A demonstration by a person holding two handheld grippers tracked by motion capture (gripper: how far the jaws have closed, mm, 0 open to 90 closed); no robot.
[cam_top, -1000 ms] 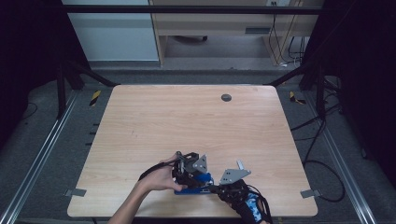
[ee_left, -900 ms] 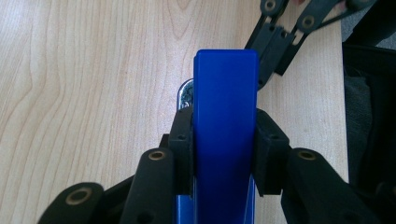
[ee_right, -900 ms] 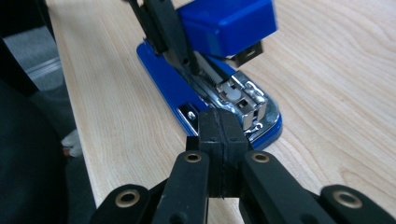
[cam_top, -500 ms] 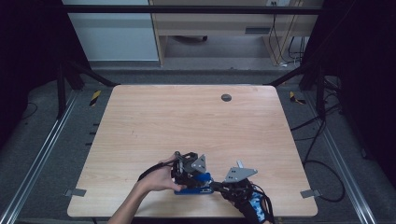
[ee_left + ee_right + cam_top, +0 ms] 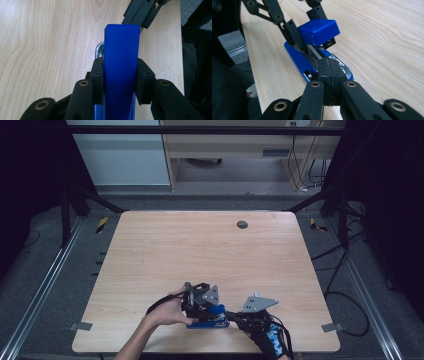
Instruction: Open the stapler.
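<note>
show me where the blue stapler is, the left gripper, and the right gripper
blue stapler point(image 5: 318, 31): right gripper view, on its raised top arm.
left gripper point(image 5: 120, 75): left gripper view, between its jaws, clamped on the stapler.
right gripper point(image 5: 329, 72): right gripper view, where its shut jaws meet.

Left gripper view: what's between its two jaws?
The blue stapler's raised top arm sits between the left gripper pads, both pressing its sides. The right gripper view shows the same clamp, over the stapler's base.
</note>
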